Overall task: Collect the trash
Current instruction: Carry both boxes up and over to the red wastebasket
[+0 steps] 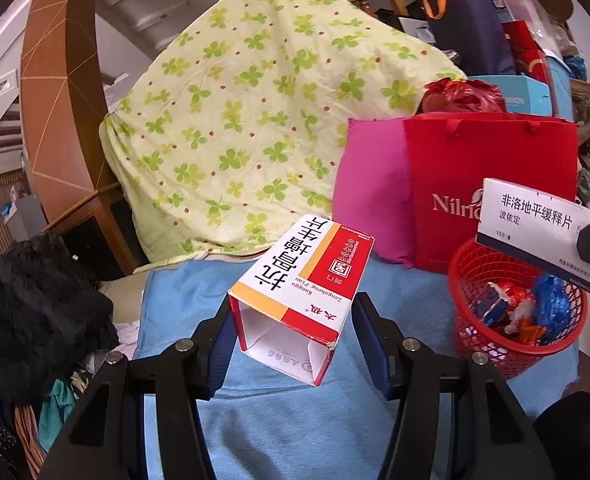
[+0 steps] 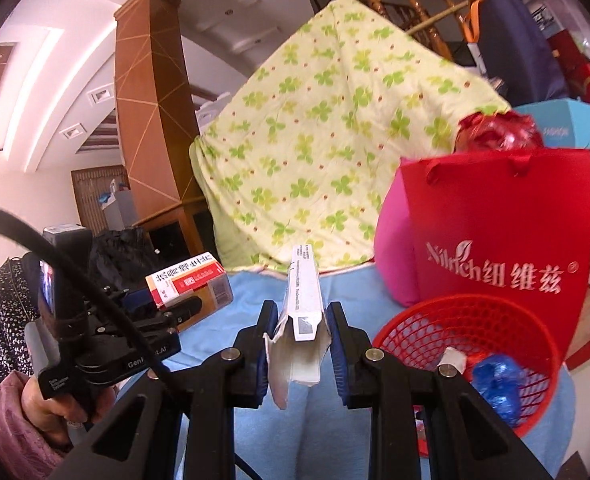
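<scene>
I have a carton in each hand. My left gripper is clamped on the red-and-white medicine box, open end toward me, lifted over the blue bed cover. My right gripper is pinched narrow on the white medicine box, held edge-on with its torn flap hanging down. The red mesh basket sits on the bed to the right, in front of the red gift bag, already holding wrappers and a blue crumpled bag.

The white box is nearer, so I judge it should go first — I'd swing right until it hangs well inside the rim, not over the edge, then part the fingers. The loose flap could catch on the mesh, so I'd release from above rather than poke it in. The left box would follow — keeping the two grippers from crossing
</scene>
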Motion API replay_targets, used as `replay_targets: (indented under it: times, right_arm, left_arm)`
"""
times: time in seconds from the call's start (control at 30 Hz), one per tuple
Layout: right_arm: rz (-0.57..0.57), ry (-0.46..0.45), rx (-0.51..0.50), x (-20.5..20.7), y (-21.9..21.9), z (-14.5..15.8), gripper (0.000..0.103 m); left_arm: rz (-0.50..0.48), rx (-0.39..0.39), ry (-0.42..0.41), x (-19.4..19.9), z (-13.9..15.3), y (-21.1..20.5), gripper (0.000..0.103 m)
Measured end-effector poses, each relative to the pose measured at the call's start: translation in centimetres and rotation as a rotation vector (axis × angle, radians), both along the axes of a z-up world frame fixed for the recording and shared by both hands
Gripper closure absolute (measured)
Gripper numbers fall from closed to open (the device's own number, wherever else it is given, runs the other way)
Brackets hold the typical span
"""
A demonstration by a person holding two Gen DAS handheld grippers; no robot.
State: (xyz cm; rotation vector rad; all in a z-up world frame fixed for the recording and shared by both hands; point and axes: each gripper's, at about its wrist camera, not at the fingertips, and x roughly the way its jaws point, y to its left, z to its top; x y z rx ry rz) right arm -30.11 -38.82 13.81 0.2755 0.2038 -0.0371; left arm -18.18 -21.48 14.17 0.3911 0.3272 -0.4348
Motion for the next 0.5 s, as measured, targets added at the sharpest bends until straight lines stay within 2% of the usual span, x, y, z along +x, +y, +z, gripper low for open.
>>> replay_targets:
  times: [0.5]
  right_arm:
    - [-0.051,-0.051,-0.013,-3.3,-0.9,1.1,0.076]
  left_arm:
    - [-0.055,0.039,-0.038,-2.4,1.2,-2.4,0.044]
